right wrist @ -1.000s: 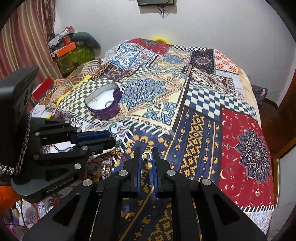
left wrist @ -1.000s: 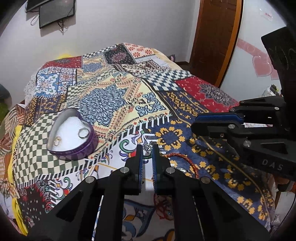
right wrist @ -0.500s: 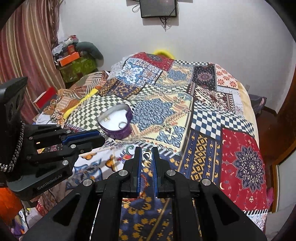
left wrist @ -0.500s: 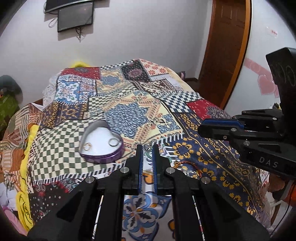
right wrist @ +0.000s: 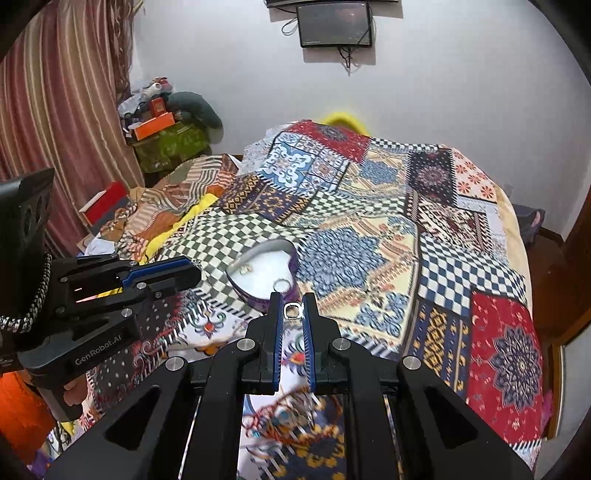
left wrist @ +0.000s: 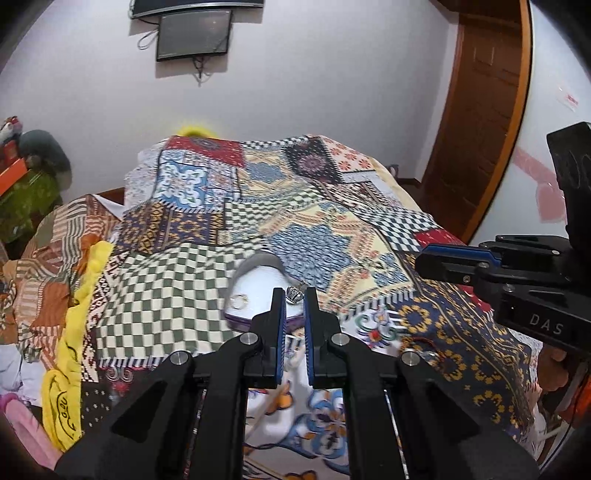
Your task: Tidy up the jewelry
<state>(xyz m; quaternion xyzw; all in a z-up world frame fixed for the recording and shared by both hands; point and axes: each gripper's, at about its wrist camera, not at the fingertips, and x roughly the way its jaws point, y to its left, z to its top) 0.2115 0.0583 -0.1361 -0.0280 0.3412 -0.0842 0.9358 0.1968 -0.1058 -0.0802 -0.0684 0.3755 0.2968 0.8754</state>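
Two silver rings pinched above a heart-shaped purple box on a patchwork bed

At the centre of the left wrist view a crown-shaped silver ring (left wrist: 294, 294) sits pinched in the left gripper (left wrist: 294, 295); at the centre of the right view the right gripper (right wrist: 292, 311) squeezes a square-faced silver ring (right wrist: 291, 310). Just above both tips lies the heart-shaped purple box (right wrist: 258, 295), white inside, holding two more rings (right wrist: 281, 284). A bright patchwork bedspread (right wrist: 369, 258) fills each frame; striped curtains (right wrist: 55, 129) hang upper left, a dark screen (right wrist: 335, 24) on the white wall at the top.
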